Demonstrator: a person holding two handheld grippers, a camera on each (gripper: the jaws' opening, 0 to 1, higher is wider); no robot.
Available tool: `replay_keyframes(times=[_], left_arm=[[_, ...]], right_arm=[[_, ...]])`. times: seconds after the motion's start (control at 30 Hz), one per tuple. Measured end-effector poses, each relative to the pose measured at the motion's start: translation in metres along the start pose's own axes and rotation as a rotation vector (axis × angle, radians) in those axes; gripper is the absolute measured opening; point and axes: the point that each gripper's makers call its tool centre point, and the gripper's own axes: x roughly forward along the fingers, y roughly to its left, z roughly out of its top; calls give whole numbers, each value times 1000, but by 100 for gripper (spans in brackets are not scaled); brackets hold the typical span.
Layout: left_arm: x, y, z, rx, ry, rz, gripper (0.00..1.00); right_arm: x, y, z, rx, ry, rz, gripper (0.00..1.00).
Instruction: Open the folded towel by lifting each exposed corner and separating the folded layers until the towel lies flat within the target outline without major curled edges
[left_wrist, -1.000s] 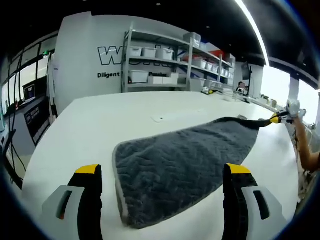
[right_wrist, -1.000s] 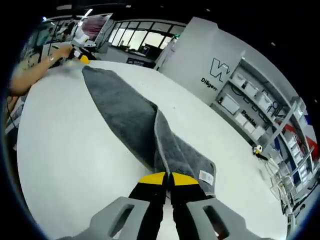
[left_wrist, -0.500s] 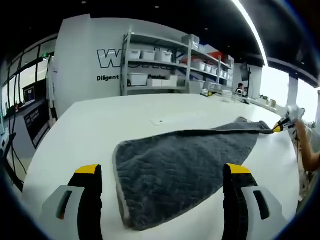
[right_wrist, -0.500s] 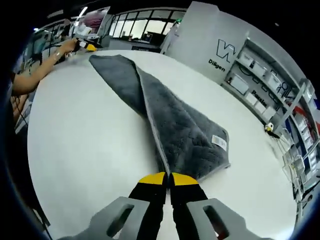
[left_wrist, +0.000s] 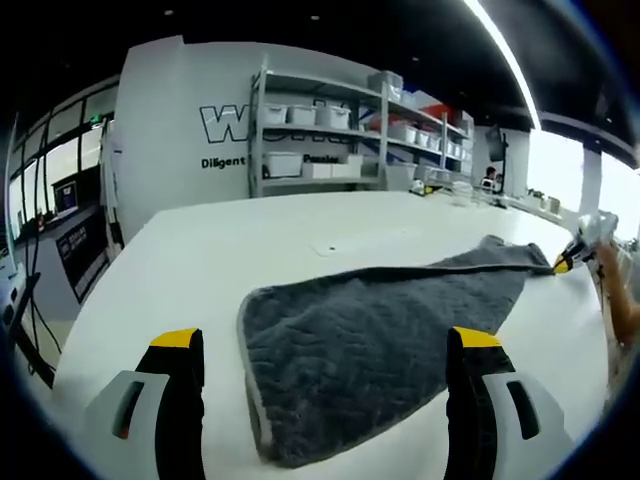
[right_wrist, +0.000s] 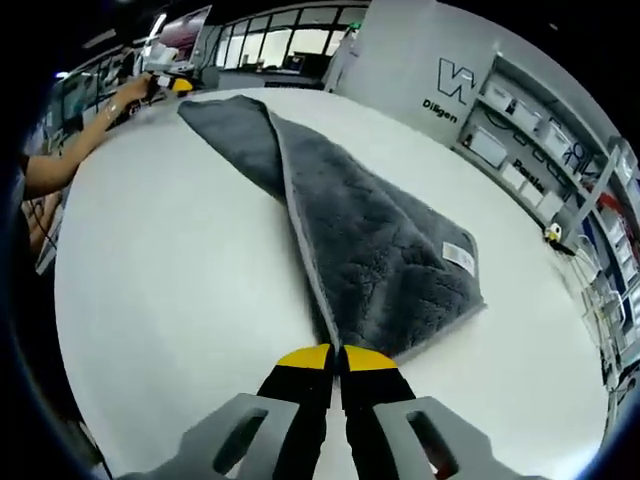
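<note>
Towel: one grey towel (right_wrist: 370, 250) on the white bench (right_wrist: 170, 300).
Left gripper (left_wrist: 325, 400): wide apart, empty.
Right gripper (right_wrist: 335, 358): clamped on towel's corner.

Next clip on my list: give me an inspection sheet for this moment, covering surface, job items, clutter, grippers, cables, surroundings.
Surface: white table, bare around the cloth; no target outline visible.
Job's things: grey towel lies stretched out, one long layer partly folded over; white tag near one corner.
Clutter: small yellow object on the table's far side, too small to identify.
Grippers: right gripper jaws shut on the towel's edge; left gripper jaws apart, towel corner below them, holding nothing.
Cables: dark cables hang beside the table.
Surroundings: shelving with bins, lettered wall, windows, a person's forearm.
</note>
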Motion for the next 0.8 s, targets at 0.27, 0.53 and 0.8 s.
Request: replay_keyframes(times=[0.27,0.53,0.8], left_arm=[[3,2,-4,-16,-1,17,99],[18,8,-11,-36,1,16,96],[37,33,7,-3,-56,46,92]], right_arm=[[0,2,-2,53,-46,27,0],[-1,4,-2,56,-77,23,0],[-1,5,-2,38,-83,18,0]])
